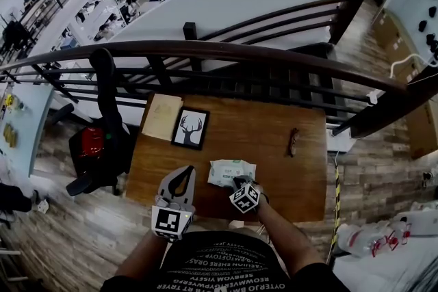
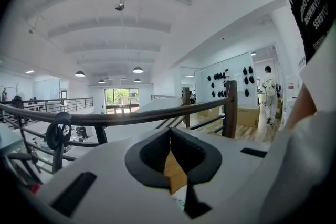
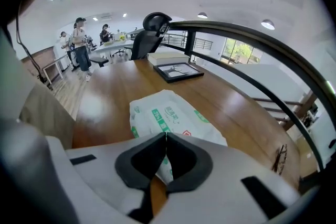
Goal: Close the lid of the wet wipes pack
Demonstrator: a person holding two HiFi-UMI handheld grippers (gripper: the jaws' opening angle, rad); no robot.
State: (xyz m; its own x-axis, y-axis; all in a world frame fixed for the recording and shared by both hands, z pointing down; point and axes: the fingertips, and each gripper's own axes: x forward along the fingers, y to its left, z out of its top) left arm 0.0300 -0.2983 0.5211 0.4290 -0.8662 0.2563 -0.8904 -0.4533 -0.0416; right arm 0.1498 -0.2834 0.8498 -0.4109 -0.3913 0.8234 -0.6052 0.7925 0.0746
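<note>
The wet wipes pack (image 1: 231, 171), white with green print, lies flat on the wooden table (image 1: 287, 181) near its front edge. My right gripper (image 1: 239, 182) points steeply down at the pack's near right end, jaws shut with nothing between them. In the right gripper view the shut tips (image 3: 166, 134) sit just over the pack (image 3: 169, 110); whether they touch it and how the lid stands I cannot tell. My left gripper (image 1: 185, 170) hovers left of the pack, also shut and empty, and points nearly level toward the railing (image 2: 169, 129).
A framed deer picture (image 1: 190, 128) and a beige pad (image 1: 162, 117) lie at the table's far left, a pair of glasses (image 1: 293, 141) at the far right. A dark railing (image 1: 205, 51) runs behind the table. A black chair (image 1: 102, 140) stands to the left.
</note>
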